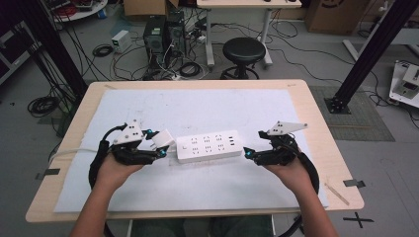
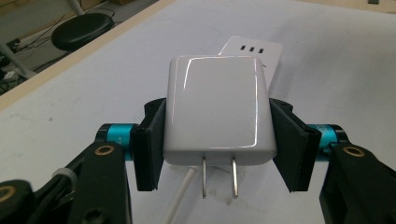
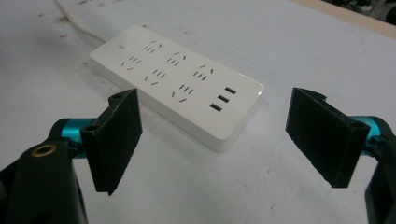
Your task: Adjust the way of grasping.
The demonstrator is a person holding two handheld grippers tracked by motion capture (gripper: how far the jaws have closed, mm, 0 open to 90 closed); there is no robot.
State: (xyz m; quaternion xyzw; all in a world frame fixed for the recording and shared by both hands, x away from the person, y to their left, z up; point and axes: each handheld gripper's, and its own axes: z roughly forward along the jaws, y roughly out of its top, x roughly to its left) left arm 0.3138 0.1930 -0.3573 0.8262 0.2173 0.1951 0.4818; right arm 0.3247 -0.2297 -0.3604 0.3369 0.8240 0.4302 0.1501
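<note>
Squeezed tight between the left gripper (image 2: 217, 154) pads: a white plug block (image 2: 217, 112), lifted off the table, two metal pins (image 2: 219, 177) pointing back at the camera. Beyond it, one end of the white power strip (image 1: 209, 146) on the white sheet (image 1: 197, 187). Right gripper (image 3: 219, 140) wide open, holding nothing, just beside the strip's other end. Slots and three small ports seen up close in the right gripper view. Farther off in the high view: black stool (image 1: 243, 51), cables on the floor.
</note>
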